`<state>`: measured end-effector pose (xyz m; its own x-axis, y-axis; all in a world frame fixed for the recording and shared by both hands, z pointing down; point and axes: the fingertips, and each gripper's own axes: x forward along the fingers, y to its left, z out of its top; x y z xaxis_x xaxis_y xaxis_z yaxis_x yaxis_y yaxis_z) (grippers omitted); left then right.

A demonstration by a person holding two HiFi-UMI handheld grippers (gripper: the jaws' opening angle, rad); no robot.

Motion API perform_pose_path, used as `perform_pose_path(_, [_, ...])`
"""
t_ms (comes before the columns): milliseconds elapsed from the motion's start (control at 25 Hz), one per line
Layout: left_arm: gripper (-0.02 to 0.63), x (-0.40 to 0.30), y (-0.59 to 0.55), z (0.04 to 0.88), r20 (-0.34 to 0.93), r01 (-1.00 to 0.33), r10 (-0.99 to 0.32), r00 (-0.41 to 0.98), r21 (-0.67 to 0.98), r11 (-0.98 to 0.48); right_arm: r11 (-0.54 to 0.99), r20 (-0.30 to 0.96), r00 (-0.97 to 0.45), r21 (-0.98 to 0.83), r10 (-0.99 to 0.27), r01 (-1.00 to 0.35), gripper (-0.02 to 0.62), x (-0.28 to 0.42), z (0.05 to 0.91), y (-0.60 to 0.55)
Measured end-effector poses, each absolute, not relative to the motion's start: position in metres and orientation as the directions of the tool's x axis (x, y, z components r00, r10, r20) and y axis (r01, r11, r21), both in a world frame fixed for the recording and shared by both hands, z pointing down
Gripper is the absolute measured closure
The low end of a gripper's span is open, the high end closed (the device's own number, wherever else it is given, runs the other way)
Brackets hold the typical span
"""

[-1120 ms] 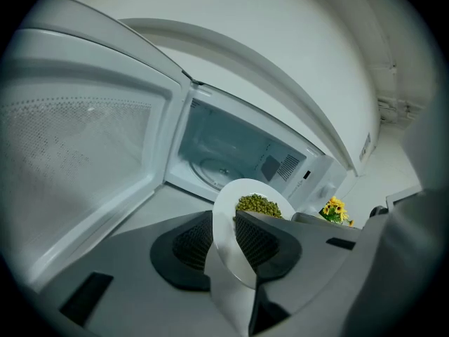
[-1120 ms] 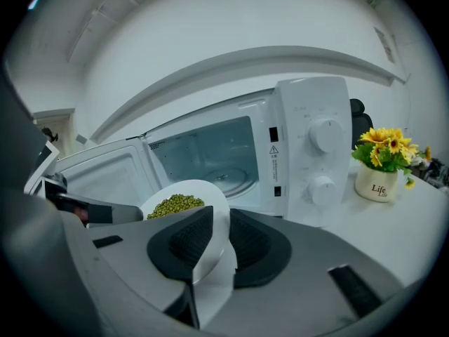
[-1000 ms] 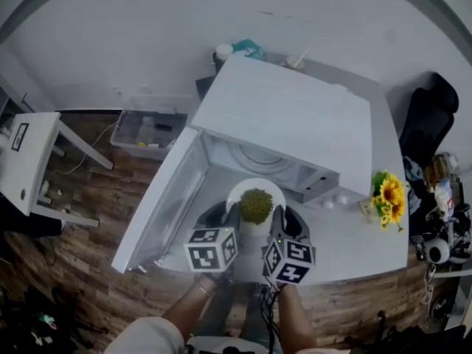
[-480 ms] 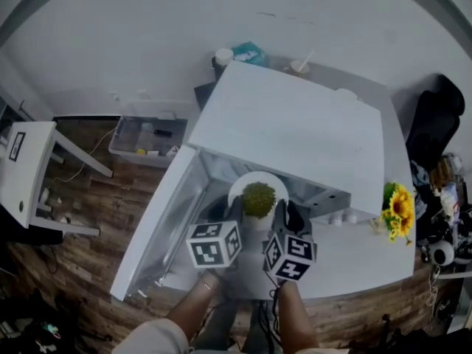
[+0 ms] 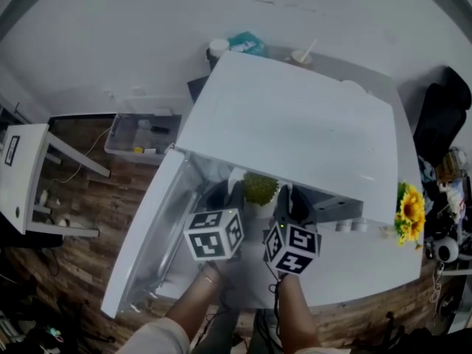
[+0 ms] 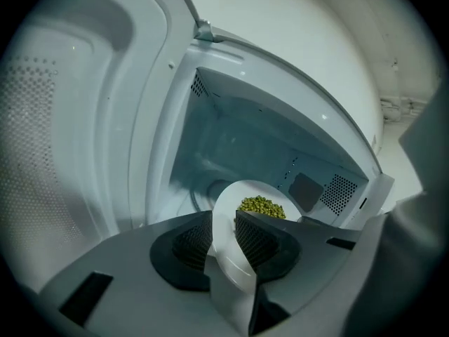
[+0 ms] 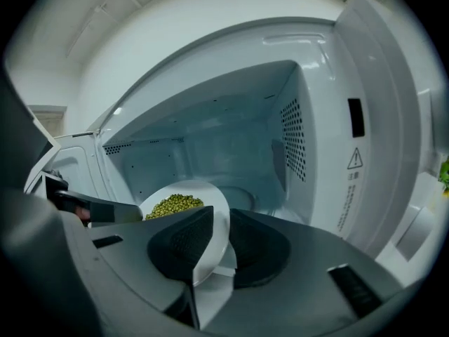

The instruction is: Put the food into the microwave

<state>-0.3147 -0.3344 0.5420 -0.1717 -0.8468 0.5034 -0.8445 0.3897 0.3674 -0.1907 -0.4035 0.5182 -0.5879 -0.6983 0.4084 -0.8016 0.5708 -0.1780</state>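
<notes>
Head view: left gripper [image 5: 233, 199] and right gripper [image 5: 289, 202] each clamp a plate [image 5: 254, 208] rim between part-closed jaws. The two-sided hold likely keeps it level. The plate carries a heap of green beans [image 5: 259, 188]. It hangs in the microwave [image 5: 287, 120] mouth, seemingly not set down, with the door [image 5: 151, 234] swung wide left.

White plate [image 6: 226, 206] heaped with green beans [image 6: 262, 206], level, at open white microwave [image 5: 287, 124] mouth; door [image 5: 147, 234] swung left.
</notes>
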Motion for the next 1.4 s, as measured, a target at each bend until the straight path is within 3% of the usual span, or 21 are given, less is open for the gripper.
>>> perform_pose_path(1400, [0.489, -0.333, -0.388, 0.565, 0.454, -0.837, -0.868, -0.200, 0.381, 0.392, 0.441, 0.458, -0.478, -0.194, -0.749, -0.876, 0.509, -0.195, 0.553, -0.444])
